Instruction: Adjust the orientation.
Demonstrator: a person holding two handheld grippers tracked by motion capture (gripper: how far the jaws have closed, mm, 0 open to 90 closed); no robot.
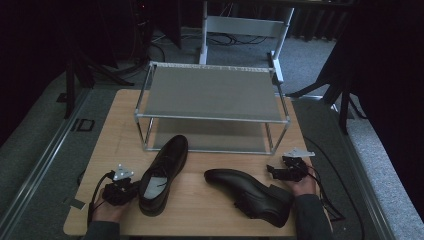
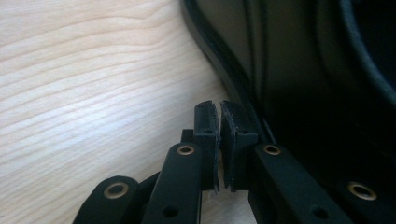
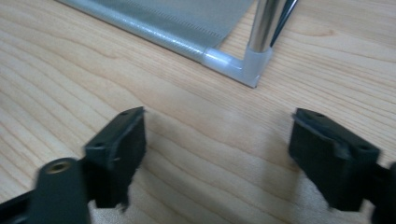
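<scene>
Two black leather dress shoes lie on a pale wooden counter (image 1: 200, 210) with a visible wavy grain. The left shoe (image 1: 162, 172) stands upright, toe toward the rack, its light insole showing through the opening. The right shoe (image 1: 250, 192) lies tipped on its side, its smooth pointed toe aimed left and its blocky heel toward the person.

The left gripper (image 1: 120, 187) sits just beside the left shoe's heel end. In the left gripper view its fingers (image 2: 208, 140) are nearly shut with only a thin slit between the pads, pinching nothing, close against the shoe's dark ribbed sole edge.

The right gripper (image 1: 289, 171) rests near the right shoe's heel, its fingers (image 3: 121, 149) spread wide over bare wood.

Behind the shoes stands a two-tier rack (image 1: 212, 92) of chromed tubes and grey mesh shelves.
</scene>
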